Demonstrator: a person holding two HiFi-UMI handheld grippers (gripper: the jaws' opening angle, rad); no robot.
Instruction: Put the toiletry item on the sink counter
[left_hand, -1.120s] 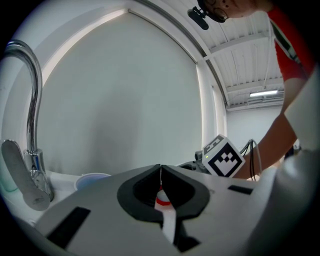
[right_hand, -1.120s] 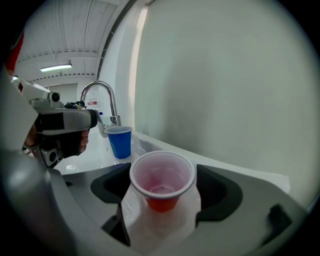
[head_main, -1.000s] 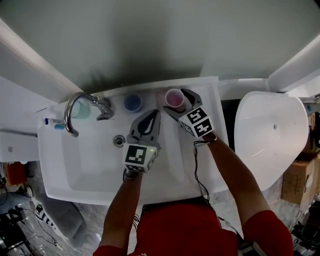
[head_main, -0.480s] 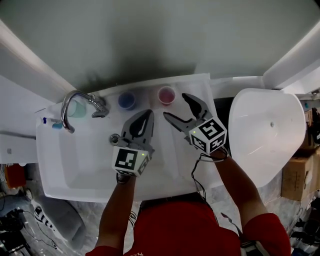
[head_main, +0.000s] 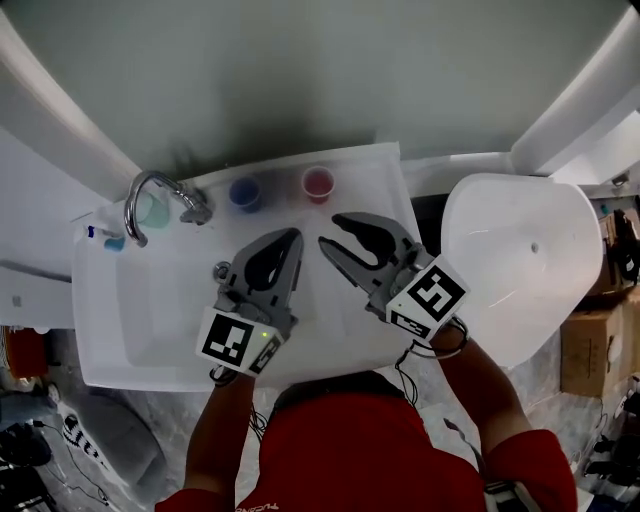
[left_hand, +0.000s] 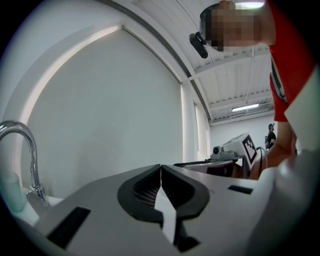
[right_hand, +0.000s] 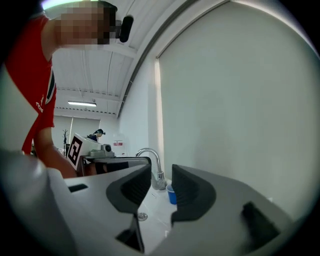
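A pale green cup (head_main: 152, 211) stands at the counter's (head_main: 385, 185) 10 o'clock corner, just behind the faucet (head_main: 150, 190). A blue cup (head_main: 244, 192) and a pink cup (head_main: 318, 183) stand upright and apart on the back rim, at 12 o'clock from the basin (head_main: 160, 310). What the cups hold cannot be made out.

The left gripper (head_main: 293, 237) hangs over the basin and points to 1 o'clock, its forearm coming in from 6 o'clock. Its fingers (left_hand: 150, 182) are pressed together with nothing between them. The right gripper (head_main: 330, 231) hovers just beside it, pointing to 10 o'clock with the pink cup at its 12 o'clock, clear of it. Its fingers (right_hand: 132, 187) are closing, with a gap left and only the blue cup and faucet seen through it.
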